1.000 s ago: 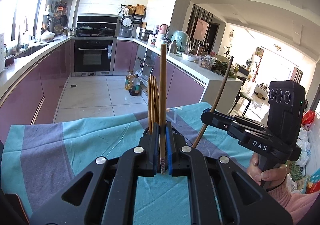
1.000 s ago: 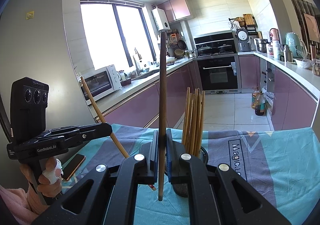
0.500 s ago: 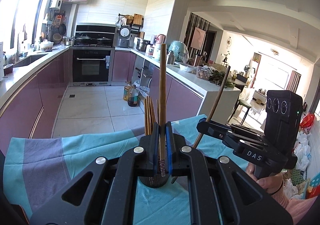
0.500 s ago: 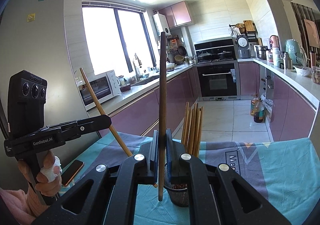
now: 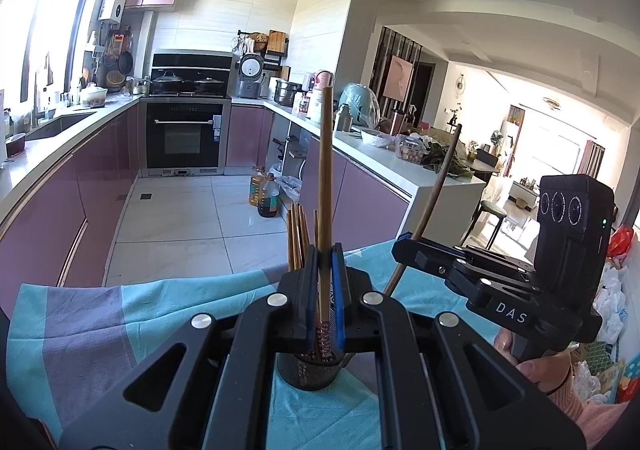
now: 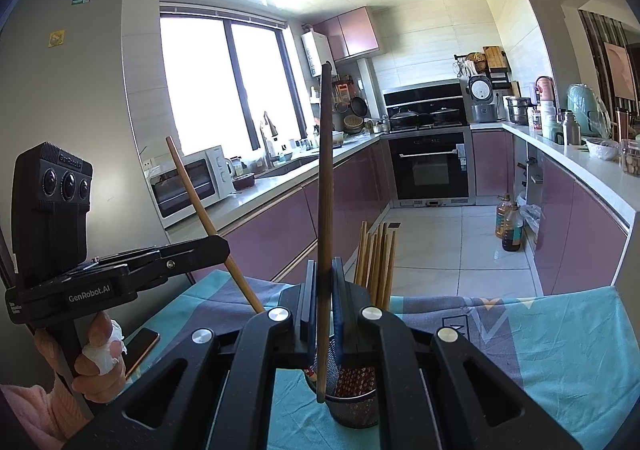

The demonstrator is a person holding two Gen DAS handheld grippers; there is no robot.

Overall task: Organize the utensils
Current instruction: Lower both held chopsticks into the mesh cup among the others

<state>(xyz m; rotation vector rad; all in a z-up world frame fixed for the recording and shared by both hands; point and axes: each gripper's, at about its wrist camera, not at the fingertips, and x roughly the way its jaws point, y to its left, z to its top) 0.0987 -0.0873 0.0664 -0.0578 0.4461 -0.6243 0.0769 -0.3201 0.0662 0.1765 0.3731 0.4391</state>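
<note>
left gripper (image 5: 323,298): clamped on a chopstick (image 5: 325,186), upright, frame centre | right gripper (image 6: 323,306): clamped on its chopstick (image 6: 325,178) | holder (image 6: 354,398): lower centre, just below the tips | handling: light, stiff, slick; pinch low

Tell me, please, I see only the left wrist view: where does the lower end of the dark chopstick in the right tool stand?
Observer: In the right wrist view the dark brown wooden chopstick, clamped in the right tool, ends at the near rim of the round black mesh holder; inside or not, I cannot tell.
Operator: Does anything lie near my left hand?
Observer: Yes, a flat dark phone lies on the teal and grey cloth, just beside the left hand.
</note>
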